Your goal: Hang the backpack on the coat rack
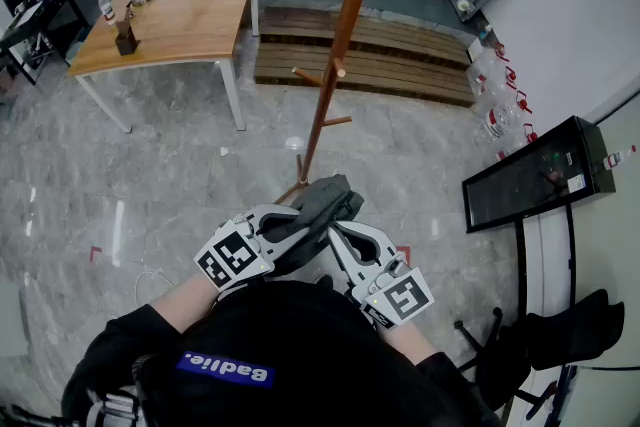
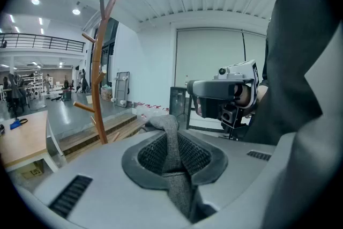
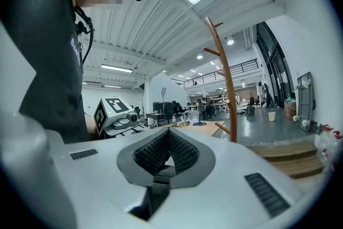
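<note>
Backpack mostly out of sight, rack cut off
Head view: only a grey fold of the backpack (image 1: 326, 202) shows, the rest hidden under the left gripper (image 1: 296, 223), right gripper (image 1: 340, 237) and person's torso (image 1: 290, 345); coat rack (image 1: 342, 45) top cut by the upper edge, foot hidden behind the fold; items on the table (image 1: 190, 20) too small to name. Left gripper view: strap (image 2: 171, 142) lower end vanishes in the closed jaw slot. Right gripper view: dark band (image 3: 154, 189) pinched in the slot, too shadowed to tell which part of the bag
</note>
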`<state>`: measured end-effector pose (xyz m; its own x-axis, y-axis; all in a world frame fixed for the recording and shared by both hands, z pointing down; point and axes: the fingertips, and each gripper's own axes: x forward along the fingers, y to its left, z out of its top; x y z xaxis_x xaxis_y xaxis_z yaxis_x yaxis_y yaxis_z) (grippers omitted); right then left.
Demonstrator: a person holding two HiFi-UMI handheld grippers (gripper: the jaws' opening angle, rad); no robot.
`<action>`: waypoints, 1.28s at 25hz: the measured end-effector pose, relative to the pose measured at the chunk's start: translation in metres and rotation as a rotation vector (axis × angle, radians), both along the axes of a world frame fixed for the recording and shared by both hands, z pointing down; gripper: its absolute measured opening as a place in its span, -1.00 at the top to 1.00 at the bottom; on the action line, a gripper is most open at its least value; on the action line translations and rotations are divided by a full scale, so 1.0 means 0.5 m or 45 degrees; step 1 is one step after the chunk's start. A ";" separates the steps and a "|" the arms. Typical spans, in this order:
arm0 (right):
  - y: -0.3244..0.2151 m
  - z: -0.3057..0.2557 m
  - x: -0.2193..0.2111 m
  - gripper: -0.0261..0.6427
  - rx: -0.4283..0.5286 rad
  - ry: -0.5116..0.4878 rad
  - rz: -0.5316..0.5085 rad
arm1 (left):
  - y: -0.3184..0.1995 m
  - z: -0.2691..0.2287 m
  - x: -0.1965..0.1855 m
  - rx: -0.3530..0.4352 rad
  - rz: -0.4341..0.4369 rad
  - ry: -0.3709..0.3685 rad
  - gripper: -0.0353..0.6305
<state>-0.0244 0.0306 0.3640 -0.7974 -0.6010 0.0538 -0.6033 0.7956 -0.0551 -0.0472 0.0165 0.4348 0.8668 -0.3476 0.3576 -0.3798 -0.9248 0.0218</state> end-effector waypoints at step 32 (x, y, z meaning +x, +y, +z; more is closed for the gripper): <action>-0.001 0.002 0.003 0.90 -0.039 -0.014 0.153 | -0.037 0.007 0.028 -0.060 0.091 0.039 0.71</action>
